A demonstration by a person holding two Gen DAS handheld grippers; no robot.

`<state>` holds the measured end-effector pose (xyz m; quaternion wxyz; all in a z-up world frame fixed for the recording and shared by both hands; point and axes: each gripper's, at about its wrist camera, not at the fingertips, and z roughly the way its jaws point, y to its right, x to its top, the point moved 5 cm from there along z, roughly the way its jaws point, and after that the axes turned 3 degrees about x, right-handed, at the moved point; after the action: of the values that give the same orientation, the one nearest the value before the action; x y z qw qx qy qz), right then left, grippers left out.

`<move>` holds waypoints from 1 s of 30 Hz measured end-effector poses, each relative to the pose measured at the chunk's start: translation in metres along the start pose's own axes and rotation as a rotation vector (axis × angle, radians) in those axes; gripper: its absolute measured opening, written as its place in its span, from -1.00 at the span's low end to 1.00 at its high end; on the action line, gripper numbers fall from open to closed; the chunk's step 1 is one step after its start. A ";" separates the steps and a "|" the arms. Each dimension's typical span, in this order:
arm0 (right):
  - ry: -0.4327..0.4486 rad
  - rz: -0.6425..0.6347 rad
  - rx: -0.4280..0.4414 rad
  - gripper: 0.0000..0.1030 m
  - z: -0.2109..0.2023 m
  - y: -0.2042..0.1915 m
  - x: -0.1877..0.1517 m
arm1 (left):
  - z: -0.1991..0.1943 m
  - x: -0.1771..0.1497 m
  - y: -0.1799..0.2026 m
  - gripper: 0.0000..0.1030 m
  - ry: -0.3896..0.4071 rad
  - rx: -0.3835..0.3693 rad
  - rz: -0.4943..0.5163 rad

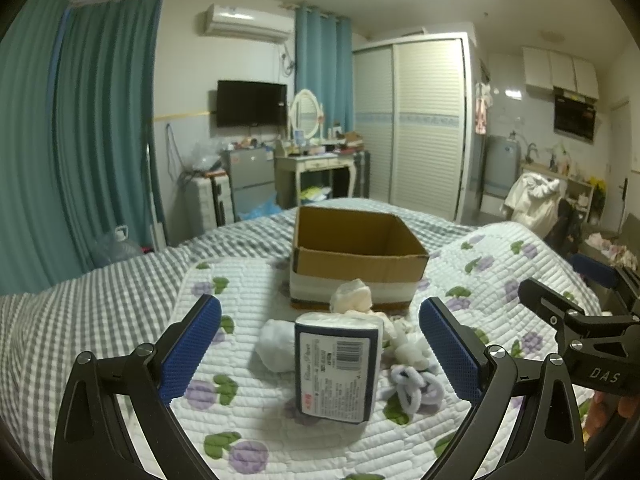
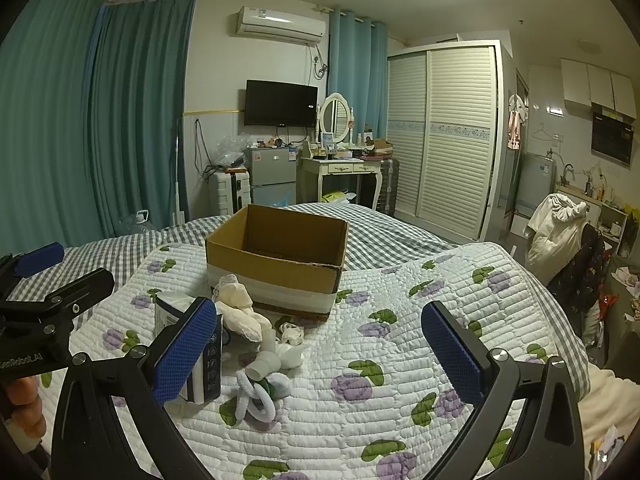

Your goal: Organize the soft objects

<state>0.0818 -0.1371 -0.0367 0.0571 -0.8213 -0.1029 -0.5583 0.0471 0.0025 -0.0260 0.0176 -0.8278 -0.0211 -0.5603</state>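
Both grippers released, left gripper [image 1: 320, 352] fingers straddling the upright white-and-navy tissue pack [image 1: 336, 368]; right gripper [image 2: 320, 356] over quilted bed [image 2: 400, 360], brown cardboard box [image 2: 276, 256] mid-bed

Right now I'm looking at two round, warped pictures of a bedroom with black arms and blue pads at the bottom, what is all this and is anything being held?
No robot here: a person holds a two-finger gripper in each hand, and a fisheye camera on each looks forward along its fingers, hence the warped view. One picture is from the left gripper, the other from the right gripper. The blue pads are the fingertips. Both grippers are open and hold nothing.

They hover over a flower-print quilt on a bed. On it stands an open cardboard box. In front of the box lie soft things: a tissue pack standing between the left gripper's fingers but untouched, a cream cloth bundle, a white rolled cloth and white hair ties.
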 end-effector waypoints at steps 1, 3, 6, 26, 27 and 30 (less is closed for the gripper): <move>0.000 0.000 0.000 1.00 0.000 0.000 -0.001 | -0.001 -0.001 0.000 0.97 0.001 0.000 0.001; 0.003 0.000 0.000 1.00 0.000 0.000 -0.001 | 0.001 0.000 0.001 0.97 -0.001 0.001 0.002; 0.003 0.002 -0.002 1.00 -0.001 0.001 -0.001 | 0.001 0.000 0.001 0.97 -0.001 0.001 0.003; 0.003 -0.001 -0.004 1.00 -0.002 0.000 0.000 | 0.001 0.000 0.001 0.97 -0.002 0.001 0.002; 0.003 0.000 -0.004 1.00 -0.002 0.000 0.000 | 0.001 0.001 0.001 0.97 -0.002 0.001 0.002; 0.002 -0.001 -0.004 1.00 -0.002 0.000 0.000 | 0.001 0.001 0.001 0.97 -0.002 0.000 0.002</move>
<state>0.0802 -0.1379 -0.0365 0.0553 -0.8207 -0.1020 -0.5595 0.0481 0.0015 -0.0258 0.0181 -0.8284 -0.0204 -0.5595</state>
